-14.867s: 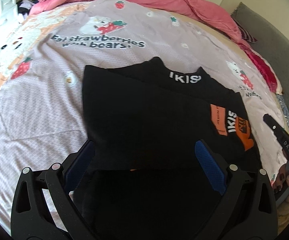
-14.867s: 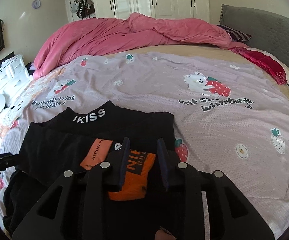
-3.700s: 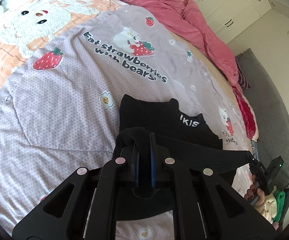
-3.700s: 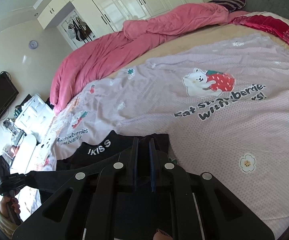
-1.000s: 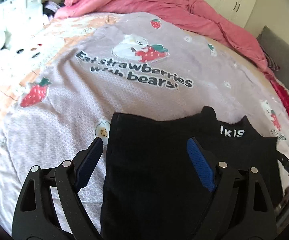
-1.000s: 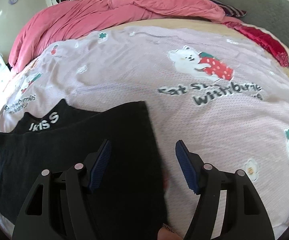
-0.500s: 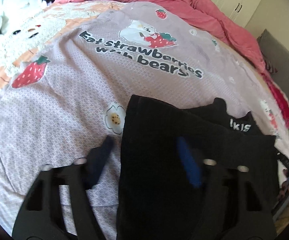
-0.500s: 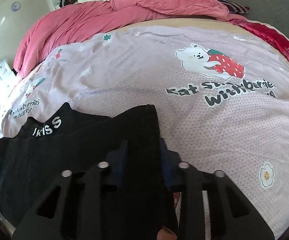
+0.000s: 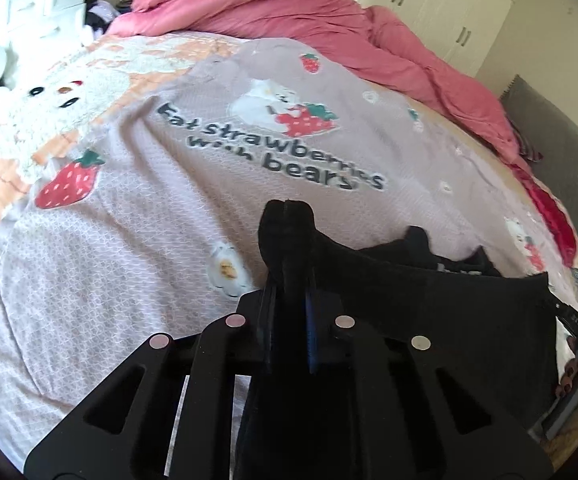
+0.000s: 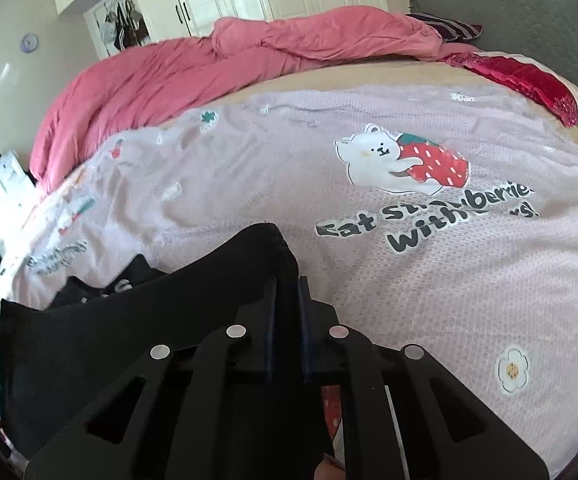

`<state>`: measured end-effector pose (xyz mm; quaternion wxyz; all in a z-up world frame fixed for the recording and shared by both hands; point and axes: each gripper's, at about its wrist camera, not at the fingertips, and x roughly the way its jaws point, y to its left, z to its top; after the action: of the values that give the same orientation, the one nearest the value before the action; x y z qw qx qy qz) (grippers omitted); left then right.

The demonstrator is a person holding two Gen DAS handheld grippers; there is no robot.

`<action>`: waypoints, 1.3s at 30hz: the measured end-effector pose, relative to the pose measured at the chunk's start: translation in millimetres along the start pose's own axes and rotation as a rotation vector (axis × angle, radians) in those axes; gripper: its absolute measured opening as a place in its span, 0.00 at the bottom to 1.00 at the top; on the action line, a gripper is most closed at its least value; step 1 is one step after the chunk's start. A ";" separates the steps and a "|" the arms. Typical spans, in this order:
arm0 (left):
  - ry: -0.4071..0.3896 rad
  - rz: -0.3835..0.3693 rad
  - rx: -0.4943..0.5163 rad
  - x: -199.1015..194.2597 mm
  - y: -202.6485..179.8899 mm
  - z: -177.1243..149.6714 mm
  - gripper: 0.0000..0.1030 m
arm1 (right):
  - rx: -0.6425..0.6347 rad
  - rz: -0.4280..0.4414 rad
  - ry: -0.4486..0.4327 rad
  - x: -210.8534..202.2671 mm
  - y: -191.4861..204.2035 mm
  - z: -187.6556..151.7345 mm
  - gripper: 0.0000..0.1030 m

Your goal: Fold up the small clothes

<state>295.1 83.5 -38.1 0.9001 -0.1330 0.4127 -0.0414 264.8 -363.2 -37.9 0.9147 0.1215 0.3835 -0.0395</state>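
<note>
A small black garment (image 9: 429,300) with white collar lettering lies partly folded on the bed. My left gripper (image 9: 289,280) is shut on its left corner, which bunches up between the fingers and is lifted off the sheet. My right gripper (image 10: 285,296) is shut on the other corner of the black garment (image 10: 129,328). The cloth hangs taut between the two grippers, with the collar part below it. The right gripper also shows at the far right of the left wrist view (image 9: 573,316).
The garment lies on a lilac bedsheet (image 9: 137,248) printed with strawberries and bears. A pink duvet (image 10: 209,64) is heaped at the back. A red cloth (image 10: 529,80) and grey headboard (image 10: 529,8) stand to the right. White drawers (image 9: 41,4) stand beside the bed.
Both grippers were open over the garment's far edge one second ago. They have closed on its two corners and lifted the edge off the sheet.
</note>
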 end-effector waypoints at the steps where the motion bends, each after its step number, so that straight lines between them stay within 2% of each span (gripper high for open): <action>1: 0.003 0.011 0.001 2.5 0.2 -0.7 0.06 | -0.023 -0.027 0.015 6.1 3.6 -2.2 0.09; 6: 0.032 0.071 0.019 14.3 0.5 -5.9 0.13 | -0.070 -0.110 0.019 16.0 11.3 -12.8 0.12; 9: 0.018 0.083 0.013 10.2 0.1 -6.3 0.20 | -0.063 -0.135 0.010 11.3 10.0 -14.8 0.26; 11: 0.000 0.093 0.009 4.4 -1.8 -7.1 0.25 | -0.054 -0.122 -0.012 2.0 9.4 -16.0 0.28; 15: -0.012 0.062 0.014 -7.4 -13.1 -7.9 0.44 | -0.057 -0.095 -0.054 -21.3 13.7 -21.6 0.42; 18: -0.029 0.053 0.053 -16.2 -27.0 -8.3 0.56 | -0.065 -0.069 -0.069 -36.8 18.0 -25.1 0.47; 21: -0.044 0.078 0.085 -23.9 -38.6 -10.6 0.63 | -0.067 -0.044 -0.070 -49.2 21.0 -29.4 0.54; 24: -0.044 0.052 0.096 -32.2 -47.0 -15.8 0.70 | -0.066 -0.021 -0.066 -56.8 23.6 -33.1 0.54; 26: -0.039 0.053 0.107 -36.6 -51.5 -20.7 0.76 | -0.067 -0.006 -0.051 -59.5 26.2 -35.6 0.59; 27: -0.035 0.052 0.111 -39.2 -53.2 -23.9 0.77 | -0.065 0.006 -0.047 -61.9 27.8 -37.3 0.62; 30: -0.017 0.040 0.111 -45.0 -55.8 -33.1 0.82 | -0.086 0.033 -0.045 -68.8 34.7 -41.8 0.63; 35: 0.018 0.037 0.130 -49.4 -61.3 -47.9 0.83 | -0.106 0.058 -0.053 -81.8 43.6 -46.8 0.67; 39: 0.036 0.030 0.135 -53.6 -63.7 -53.8 0.84 | -0.110 0.087 -0.050 -90.2 46.6 -49.6 0.73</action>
<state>221.6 21.1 -15.0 0.9000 -0.0652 0.4270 -0.0580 174.8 -307.5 1.6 0.9301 0.0865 0.3565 0.0181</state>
